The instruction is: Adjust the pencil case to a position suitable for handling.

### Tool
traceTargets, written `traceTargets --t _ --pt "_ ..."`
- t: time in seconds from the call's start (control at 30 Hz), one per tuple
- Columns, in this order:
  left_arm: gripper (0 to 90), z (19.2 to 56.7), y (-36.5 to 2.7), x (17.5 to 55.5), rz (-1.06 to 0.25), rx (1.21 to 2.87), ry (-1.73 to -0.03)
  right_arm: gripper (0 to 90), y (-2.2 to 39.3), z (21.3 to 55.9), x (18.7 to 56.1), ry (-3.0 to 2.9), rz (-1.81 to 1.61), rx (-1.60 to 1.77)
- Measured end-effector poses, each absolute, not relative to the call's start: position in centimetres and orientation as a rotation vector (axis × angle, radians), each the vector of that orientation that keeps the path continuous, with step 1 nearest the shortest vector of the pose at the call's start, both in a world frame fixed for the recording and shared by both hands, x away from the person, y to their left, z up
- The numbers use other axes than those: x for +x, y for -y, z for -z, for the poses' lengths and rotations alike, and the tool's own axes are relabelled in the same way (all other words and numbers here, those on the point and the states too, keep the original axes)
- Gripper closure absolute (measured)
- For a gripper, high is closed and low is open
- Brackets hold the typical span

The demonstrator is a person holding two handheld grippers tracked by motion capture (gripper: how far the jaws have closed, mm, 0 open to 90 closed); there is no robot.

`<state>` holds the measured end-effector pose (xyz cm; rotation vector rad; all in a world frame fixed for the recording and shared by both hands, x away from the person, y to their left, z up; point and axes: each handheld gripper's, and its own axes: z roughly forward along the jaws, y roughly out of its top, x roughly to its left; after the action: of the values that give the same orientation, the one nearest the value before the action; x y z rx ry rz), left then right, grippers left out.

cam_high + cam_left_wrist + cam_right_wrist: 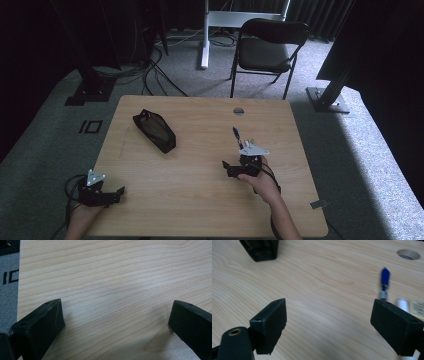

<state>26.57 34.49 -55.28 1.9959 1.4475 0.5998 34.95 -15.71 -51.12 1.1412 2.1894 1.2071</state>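
Pen (pixel 384 282), blue-capped, lies on the table (pixel 200 165) just beyond the right gripper (pixel 329 320), whose jaws are spread wide. Looks light, stiff, slick: pinch mid-barrel. Left gripper (pixel 116 320) gapes too.

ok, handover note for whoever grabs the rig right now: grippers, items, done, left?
Left gripper: open, nothing between its jaws, low over the near left corner of the table.
Right gripper: open, holding nothing, at mid-right of the table, with the pen and white items just off its right jaw.
Items: blue-capped pen lying on the table beside a white tube and a small labelled item, too cut off to identify. Black pouch lies far left of them; whether it is open I can't tell.
Done: nothing picked up so far as things lie.
Left: probably grasp the pen and take it to the pouch.
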Motion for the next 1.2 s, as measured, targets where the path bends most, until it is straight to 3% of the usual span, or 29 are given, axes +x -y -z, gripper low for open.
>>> traceTargets --t 1.2 --pt "0.3 55.3 -34.5 26.6 -0.599 1.996 -1.447 15.4 6.2 51.2 36.2 -2.305 -1.298 0.992"
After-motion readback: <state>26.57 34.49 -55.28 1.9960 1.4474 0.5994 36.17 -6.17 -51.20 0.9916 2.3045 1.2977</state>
